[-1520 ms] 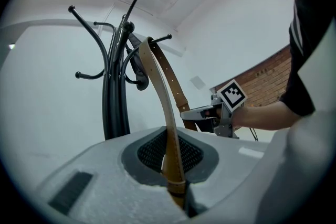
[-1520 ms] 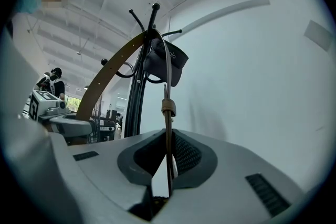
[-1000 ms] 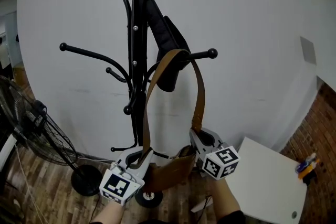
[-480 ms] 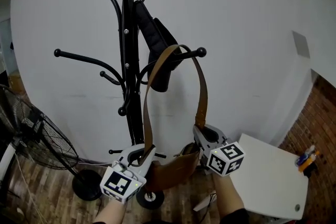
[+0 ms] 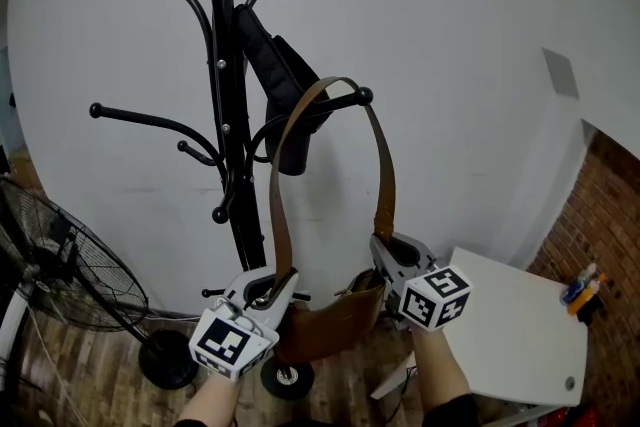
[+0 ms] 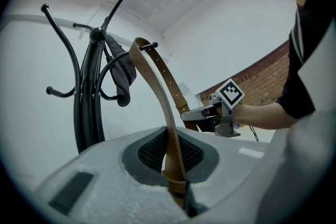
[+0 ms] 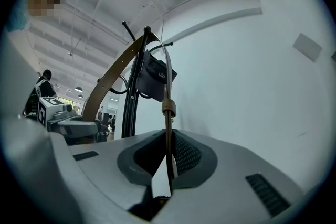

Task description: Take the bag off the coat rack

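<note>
White wall (image 5: 470,115) behind rack (image 5: 228,135). Bag (image 5: 335,325) hanging low between left gripper (image 5: 275,283) and right gripper (image 5: 385,250), both clamped on strap (image 5: 383,165) looped over peg (image 5: 365,96). Visible only from head: fan (image 5: 70,265). Only from right gripper: logo on pouch (image 7: 157,78).

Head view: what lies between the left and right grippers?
The brown bag hangs between the left gripper and the right gripper, each shut on one side of its strap; the head view shows this.
</note>
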The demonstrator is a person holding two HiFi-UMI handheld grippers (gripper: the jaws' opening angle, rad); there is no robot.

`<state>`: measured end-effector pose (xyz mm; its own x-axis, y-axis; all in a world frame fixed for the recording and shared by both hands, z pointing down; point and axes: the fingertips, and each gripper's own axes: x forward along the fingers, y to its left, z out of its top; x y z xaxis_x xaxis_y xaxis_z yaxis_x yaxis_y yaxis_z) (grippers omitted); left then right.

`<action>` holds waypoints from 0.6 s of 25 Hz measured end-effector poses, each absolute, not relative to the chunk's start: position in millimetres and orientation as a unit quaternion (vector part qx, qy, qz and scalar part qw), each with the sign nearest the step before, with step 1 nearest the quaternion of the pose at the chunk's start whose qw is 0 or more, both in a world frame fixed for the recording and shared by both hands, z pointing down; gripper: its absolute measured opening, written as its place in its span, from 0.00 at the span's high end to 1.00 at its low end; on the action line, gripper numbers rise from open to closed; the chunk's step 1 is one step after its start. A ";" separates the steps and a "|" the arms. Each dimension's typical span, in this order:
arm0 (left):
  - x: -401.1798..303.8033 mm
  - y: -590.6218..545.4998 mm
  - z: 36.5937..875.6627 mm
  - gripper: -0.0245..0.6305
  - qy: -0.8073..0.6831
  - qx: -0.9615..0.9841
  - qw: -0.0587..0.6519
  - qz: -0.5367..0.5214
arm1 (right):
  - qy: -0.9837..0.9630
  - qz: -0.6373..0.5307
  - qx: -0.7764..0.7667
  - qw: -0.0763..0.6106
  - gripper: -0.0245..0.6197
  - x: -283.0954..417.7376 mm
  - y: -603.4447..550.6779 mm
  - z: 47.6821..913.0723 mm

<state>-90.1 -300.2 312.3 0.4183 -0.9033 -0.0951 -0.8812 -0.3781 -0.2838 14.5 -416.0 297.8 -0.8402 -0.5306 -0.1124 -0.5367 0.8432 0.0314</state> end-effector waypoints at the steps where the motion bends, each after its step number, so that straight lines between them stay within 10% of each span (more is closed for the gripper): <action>1: -90.0 -301.7 310.0 0.95 0.536 -0.830 0.148 -0.037 | 0.959 0.031 -0.279 0.048 0.92 15.3 -416.8 297.0; 15: -89.5 -299.8 295.0 0.94 0.534 -0.827 0.168 -0.041 | 0.956 0.029 -0.282 0.071 0.92 26.7 -408.5 282.6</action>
